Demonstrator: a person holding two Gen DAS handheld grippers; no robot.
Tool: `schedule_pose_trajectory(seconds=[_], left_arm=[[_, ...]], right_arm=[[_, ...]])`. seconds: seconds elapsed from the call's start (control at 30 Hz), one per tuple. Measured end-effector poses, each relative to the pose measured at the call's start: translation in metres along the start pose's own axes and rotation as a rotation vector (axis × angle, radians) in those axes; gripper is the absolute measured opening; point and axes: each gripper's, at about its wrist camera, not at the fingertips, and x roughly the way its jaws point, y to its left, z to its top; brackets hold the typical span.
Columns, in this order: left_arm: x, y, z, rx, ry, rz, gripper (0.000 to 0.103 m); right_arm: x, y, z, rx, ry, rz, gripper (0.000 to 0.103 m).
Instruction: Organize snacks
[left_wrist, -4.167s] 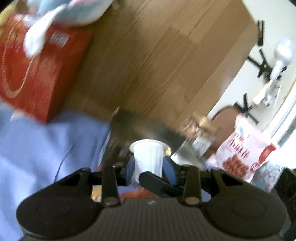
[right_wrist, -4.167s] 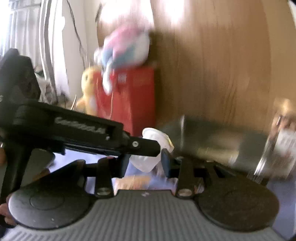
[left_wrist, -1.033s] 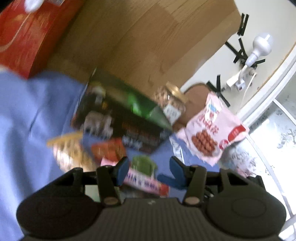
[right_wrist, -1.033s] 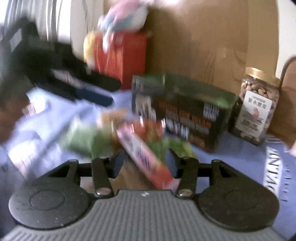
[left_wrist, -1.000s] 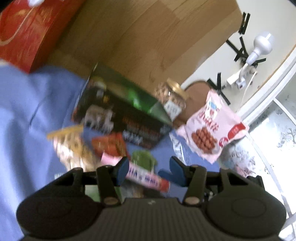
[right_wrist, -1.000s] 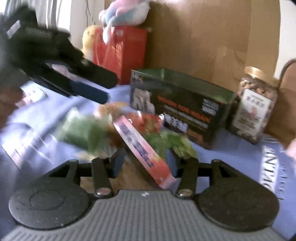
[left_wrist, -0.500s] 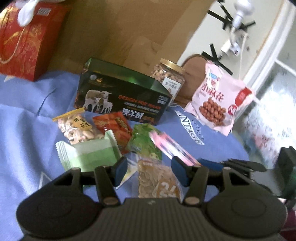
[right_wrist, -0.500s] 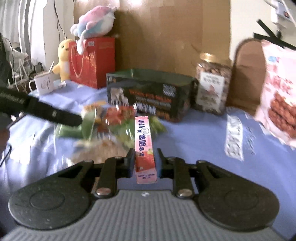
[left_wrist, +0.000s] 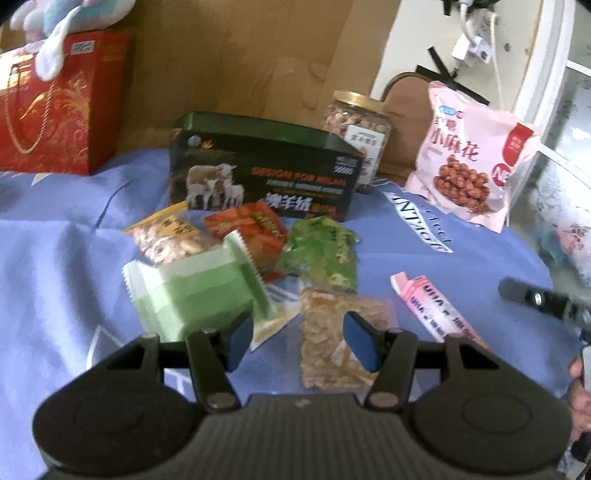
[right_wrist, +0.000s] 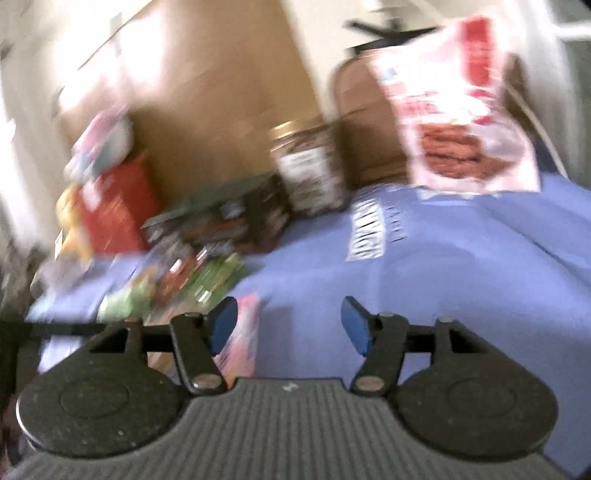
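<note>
Several snack packs lie on the blue cloth: a pale green pack, a peanut pack, a red pack, a bright green pack, a clear biscuit pack and a pink stick pack. My left gripper is open and empty above the biscuit pack. My right gripper is open and empty over the cloth; the pink stick pack lies by its left finger. The right view is blurred.
A dark green open box stands behind the packs, with a nut jar and a large pink snack bag to its right. A red gift bag with a plush toy is at the back left.
My right gripper has opened and let go of the pink stick pack, which now lies on the cloth to the right of the pile. The right gripper has swung right. My left gripper has stayed open.
</note>
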Motion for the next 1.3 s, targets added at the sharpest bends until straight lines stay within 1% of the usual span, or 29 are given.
schedule_pose_trajectory(seconds=[0.07,0.13,0.17,0.23,0.27,0.37,0.5,0.53,0.6,0.7,0.83,0.87,0.93,0.97,1.0,1.07,1.13,1.23,1.3], left_arm=[[0.001,0.004,-0.002,-0.007,-0.001,-0.001,0.055],[0.003,0.007,-0.004,-0.004,-0.009,-0.002,0.055],[0.003,0.008,-0.005,-0.001,-0.017,-0.004,0.055],[0.007,0.012,-0.007,0.004,-0.027,-0.013,0.055],[0.007,0.014,-0.008,0.007,-0.041,-0.022,0.056],[0.008,0.014,-0.011,0.021,-0.065,-0.039,0.059],[0.008,0.015,-0.012,0.022,-0.067,-0.090,0.060],[0.008,0.015,-0.012,0.020,-0.065,-0.099,0.061],[0.008,0.016,-0.013,0.018,-0.062,-0.116,0.065],[0.007,0.015,-0.013,0.027,-0.057,-0.141,0.078],[0.006,0.015,-0.014,0.037,-0.049,-0.168,0.079],[0.005,0.015,-0.015,0.037,-0.049,-0.173,0.079],[0.006,0.015,-0.015,0.039,-0.048,-0.179,0.079],[0.006,0.015,-0.015,0.041,-0.048,-0.180,0.080],[0.006,0.014,-0.015,0.043,-0.048,-0.179,0.081],[0.007,0.012,-0.016,0.050,-0.049,-0.175,0.083],[0.007,0.012,-0.016,0.053,-0.052,-0.168,0.089],[0.008,0.014,-0.014,0.034,-0.063,-0.138,0.095],[0.008,0.016,-0.013,0.017,-0.068,-0.119,0.096]], right_arm=[[0.007,-0.007,-0.006,0.068,-0.016,-0.065,0.065],[0.018,-0.015,-0.016,0.137,-0.012,-0.129,0.065],[0.017,-0.018,-0.018,0.173,-0.026,-0.146,0.064],[0.012,-0.018,-0.018,0.180,-0.084,-0.194,0.066],[0.012,-0.019,-0.019,0.197,-0.080,-0.214,0.066],[0.013,-0.022,-0.019,0.231,-0.077,-0.219,0.066],[0.015,-0.017,-0.018,0.201,-0.065,-0.238,0.068],[0.015,-0.017,-0.018,0.194,-0.062,-0.240,0.069],[0.019,-0.016,-0.017,0.178,-0.052,-0.231,0.076],[0.021,-0.017,-0.017,0.161,-0.042,-0.213,0.082],[0.021,-0.016,-0.016,0.159,-0.038,-0.208,0.084],[0.021,-0.016,-0.016,0.160,-0.038,-0.206,0.086],[0.022,-0.016,-0.016,0.159,-0.031,-0.183,0.093],[0.024,-0.016,-0.015,0.157,-0.026,-0.168,0.098],[0.025,-0.015,-0.014,0.151,-0.020,-0.161,0.100],[0.026,-0.013,-0.014,0.139,-0.013,-0.161,0.101],[0.026,-0.013,-0.014,0.140,-0.013,-0.153,0.102],[0.024,-0.018,-0.015,0.164,-0.022,-0.122,0.103],[0.023,-0.021,-0.015,0.187,-0.033,-0.106,0.103]])
